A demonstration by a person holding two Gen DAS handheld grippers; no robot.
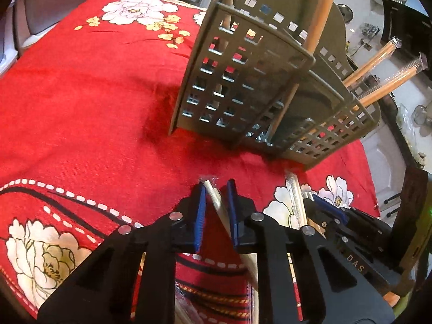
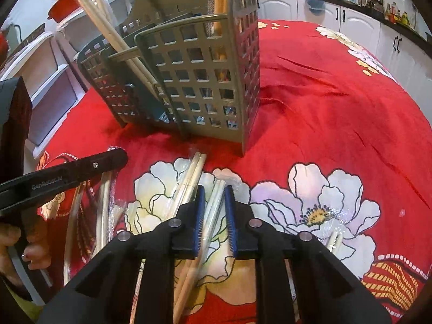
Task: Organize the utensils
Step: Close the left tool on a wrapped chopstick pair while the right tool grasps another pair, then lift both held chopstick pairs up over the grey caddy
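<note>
A grey-green perforated utensil holder (image 1: 243, 81) (image 2: 205, 81) stands on the red floral cloth, with wooden handles (image 1: 321, 13) and pale wrapped chopsticks (image 2: 108, 27) sticking out of it. In front of the holder, my left gripper (image 1: 216, 186) is shut on a plastic-wrapped pair of chopsticks (image 1: 216, 202) lying on the cloth. Beside it, my right gripper (image 2: 214, 189) is shut on another wrapped pair (image 2: 213, 210). More wrapped chopsticks (image 2: 191, 178) (image 2: 105, 202) lie loose on the cloth between the two grippers. The left gripper's black side (image 2: 67, 175) shows in the right wrist view.
The red cloth (image 1: 94, 108) covers a table that drops off at its edges. White plastic drawers (image 2: 54, 81) stand past one side, white kitchen cabinets (image 2: 351, 16) past the other. A hand (image 2: 29, 245) holds the left gripper.
</note>
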